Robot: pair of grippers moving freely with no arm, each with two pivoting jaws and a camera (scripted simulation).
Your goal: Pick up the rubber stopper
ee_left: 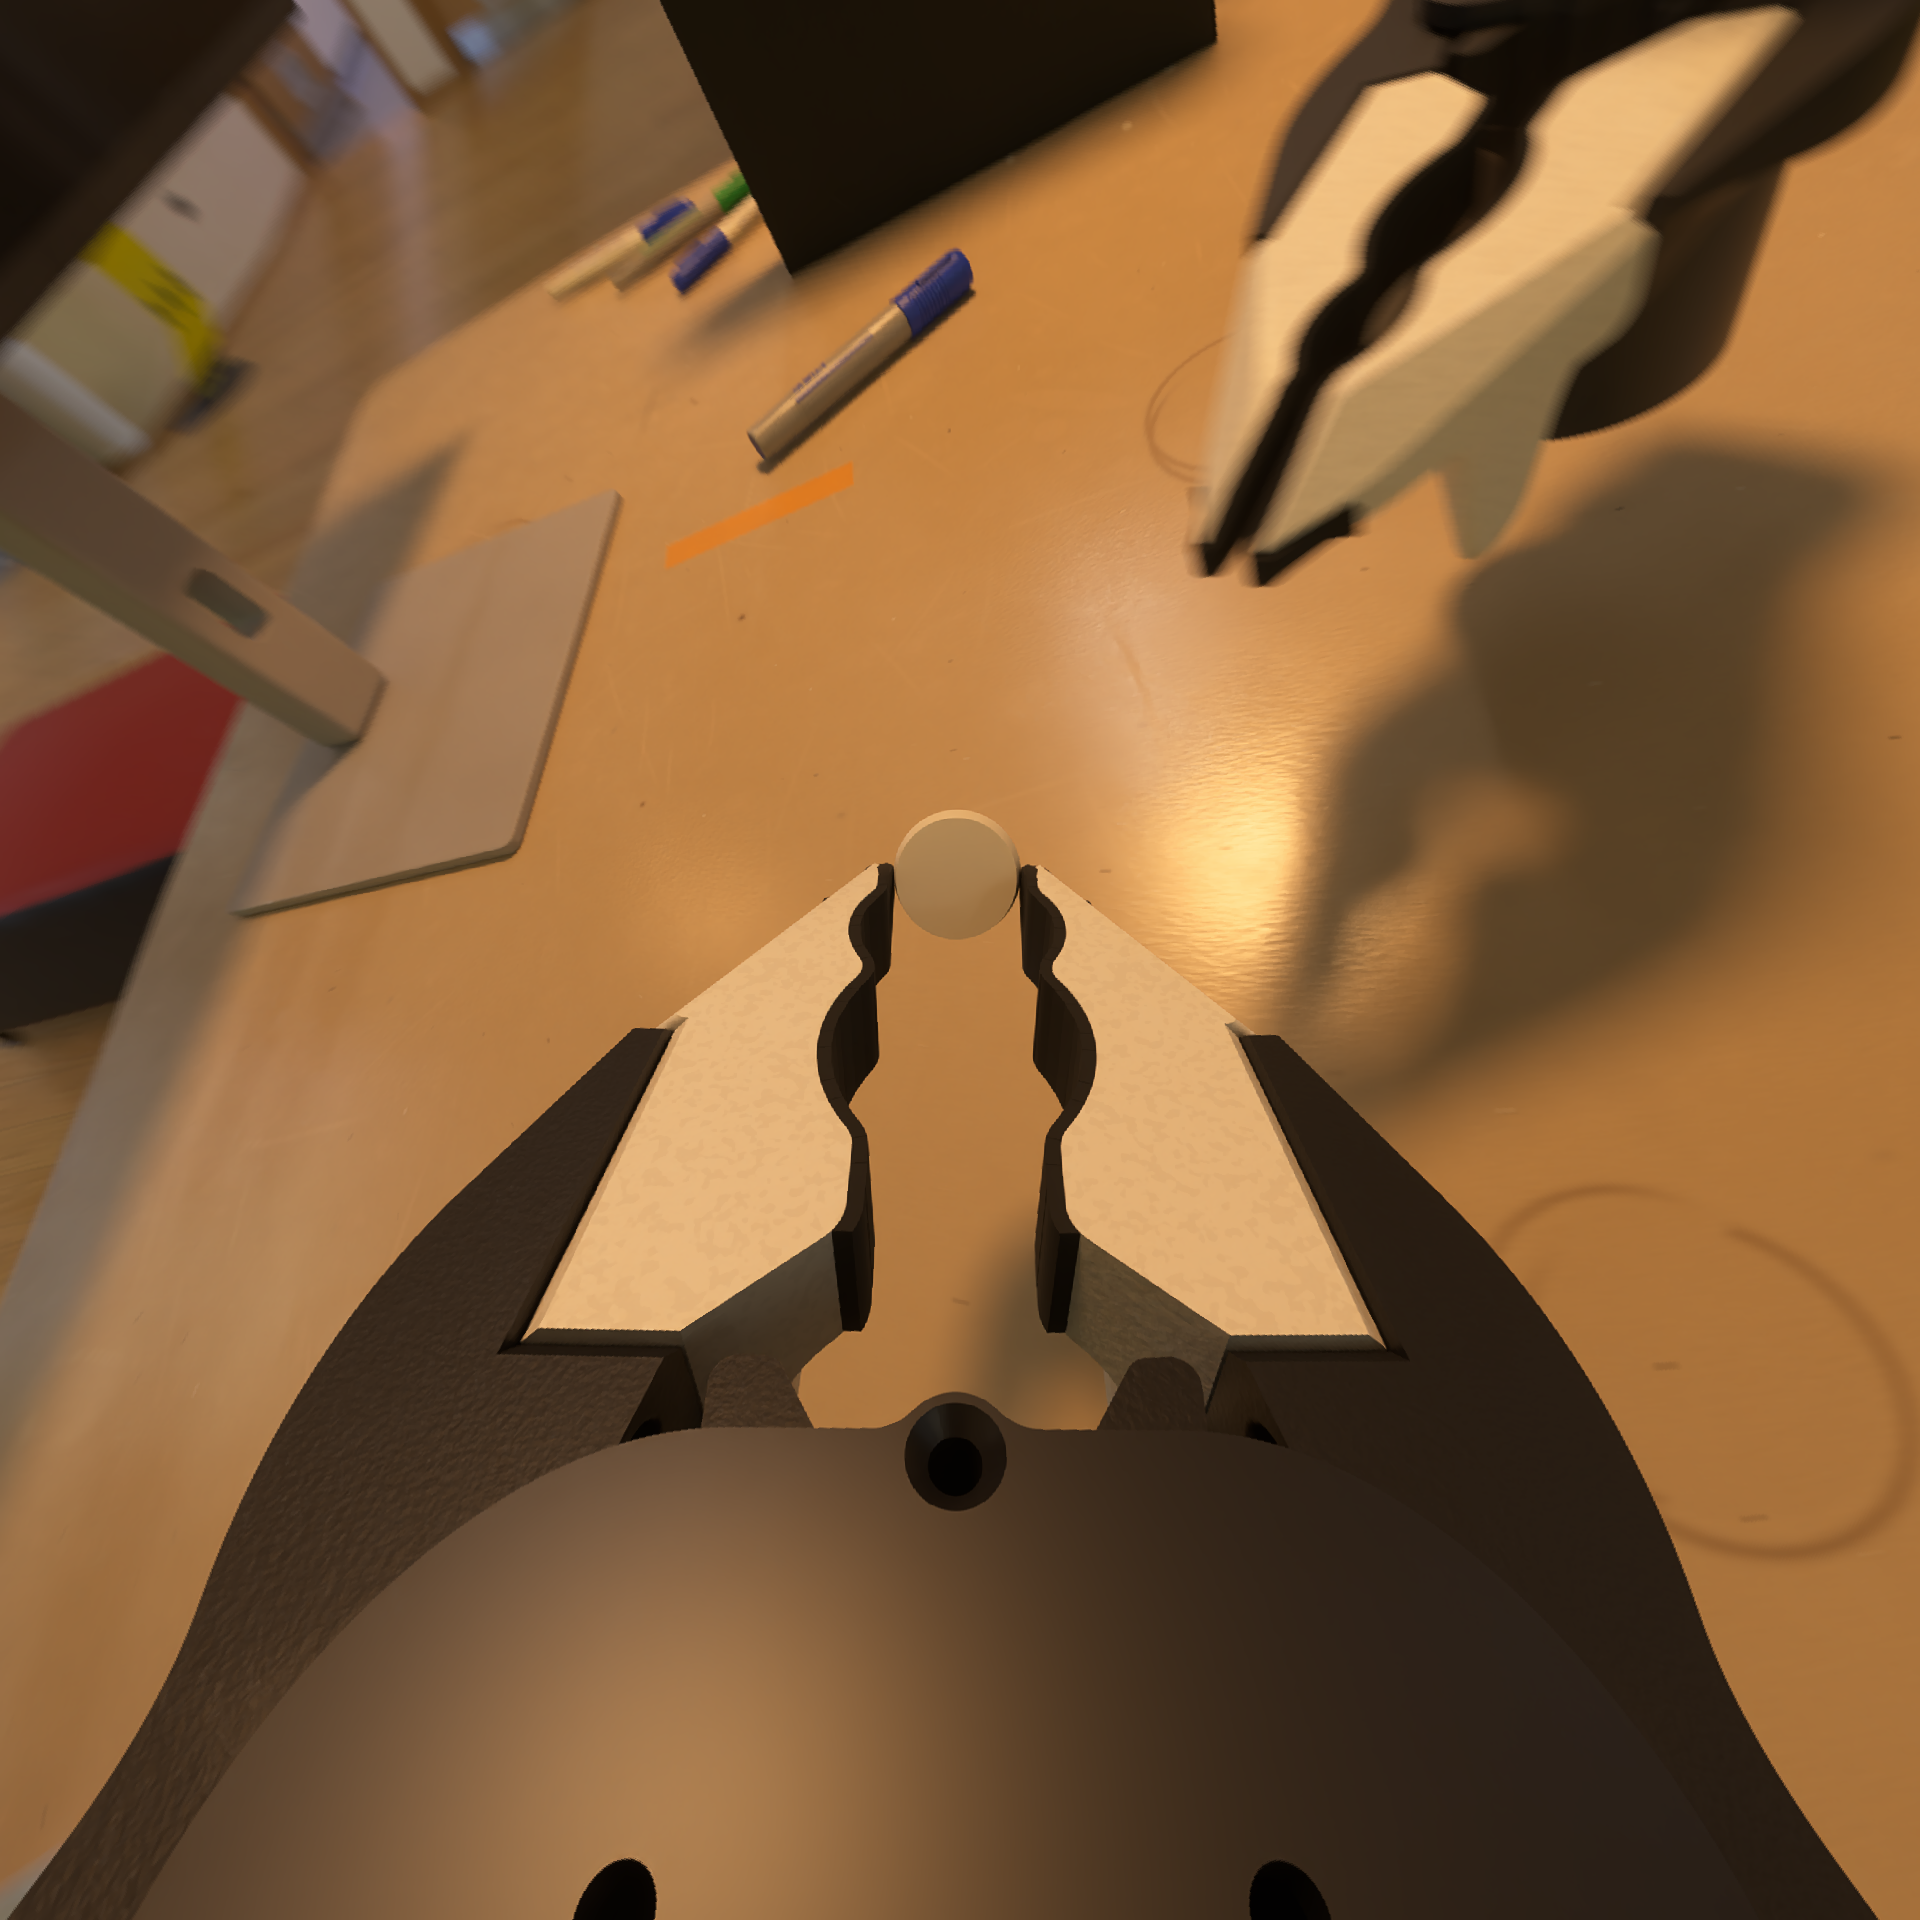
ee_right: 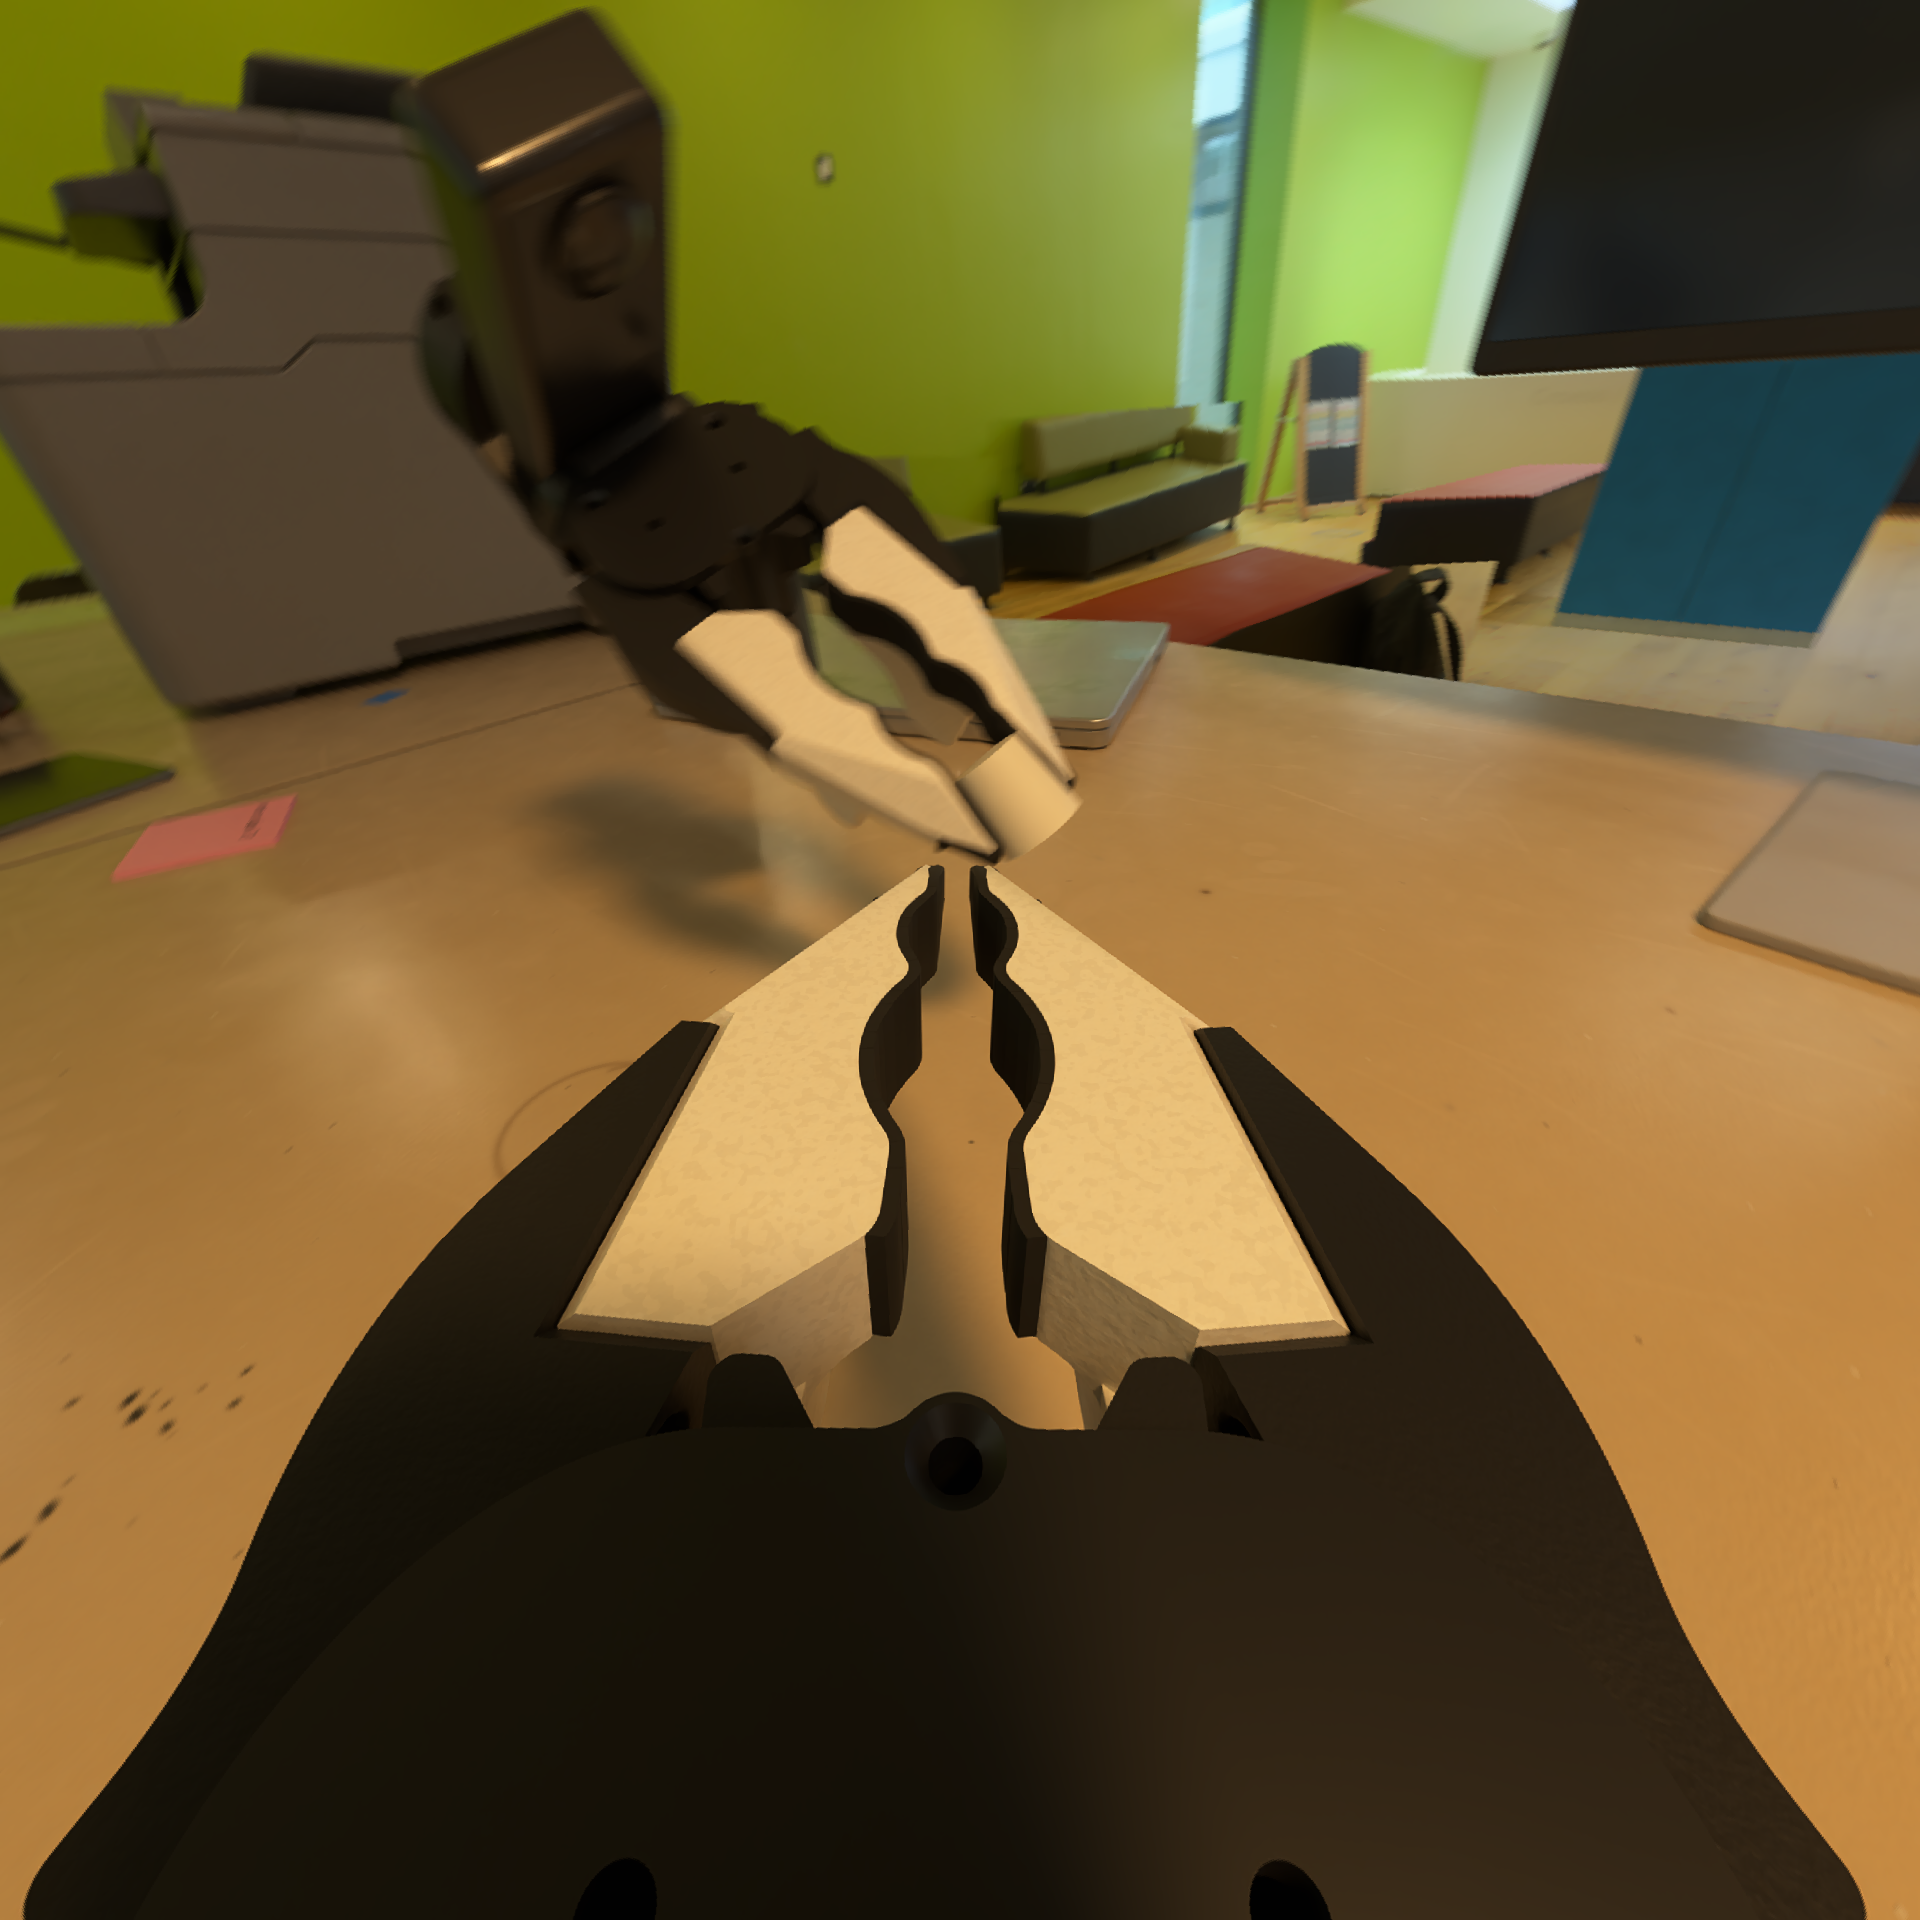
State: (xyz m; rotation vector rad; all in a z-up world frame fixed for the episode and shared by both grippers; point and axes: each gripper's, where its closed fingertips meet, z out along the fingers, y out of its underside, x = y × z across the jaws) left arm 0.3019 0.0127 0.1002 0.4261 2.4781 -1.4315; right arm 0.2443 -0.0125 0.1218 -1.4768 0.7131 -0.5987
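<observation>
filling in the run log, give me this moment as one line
left hand-held gripper: shut on rubber stopper, above table | right hand-held gripper: nearly shut, empty | blue-capped marker: on table

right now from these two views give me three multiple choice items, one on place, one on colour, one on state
1. Where is the rubber stopper?
A. between the left hand-held gripper's fingertips
B. on the grey board
C. beside the markers

2. What colour is the cap of the nearest marker?
A. red
B. blue
C. yellow

3. How does the right hand-held gripper stand?
A. clamped on a marker
B. spread wide
C. nearly shut, holding nothing

Answers:
1 A: the pale round stopper sits pinched at the fingertips in the left wrist view.
2 B: the cap on the marker lying on the table is blue.
3 C: only a thin slit shows between its fingers, with nothing in it.
</observation>
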